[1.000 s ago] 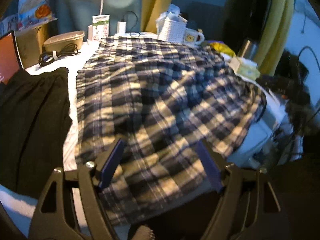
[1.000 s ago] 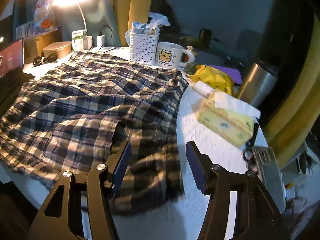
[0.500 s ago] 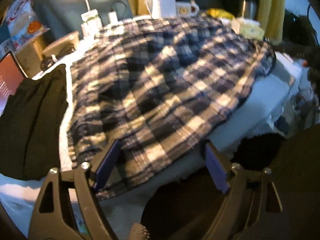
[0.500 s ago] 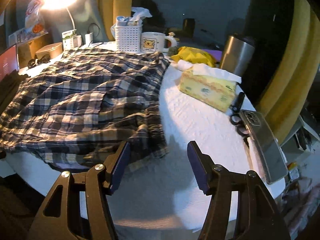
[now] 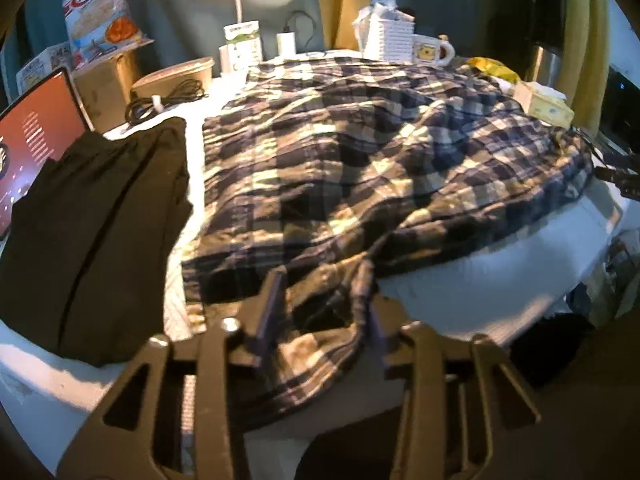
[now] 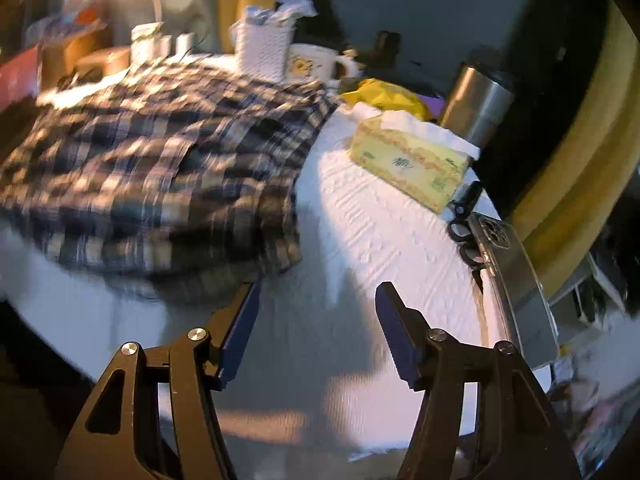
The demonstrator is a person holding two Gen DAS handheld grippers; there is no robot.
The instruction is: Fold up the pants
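Left wrist view: the left gripper (image 5: 320, 280) tilts down at 6 o'clock, jaws closing on the plaid pants (image 5: 360, 160) hem, while the right gripper (image 6: 318, 288) hovers wide above the white table (image 6: 380, 232), pants at 10 o'clock.

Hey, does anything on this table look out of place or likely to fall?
The phone lies at the table's right edge, partly overhanging. The plaid pants droop over the near edge, bunched between the closing left gripper.
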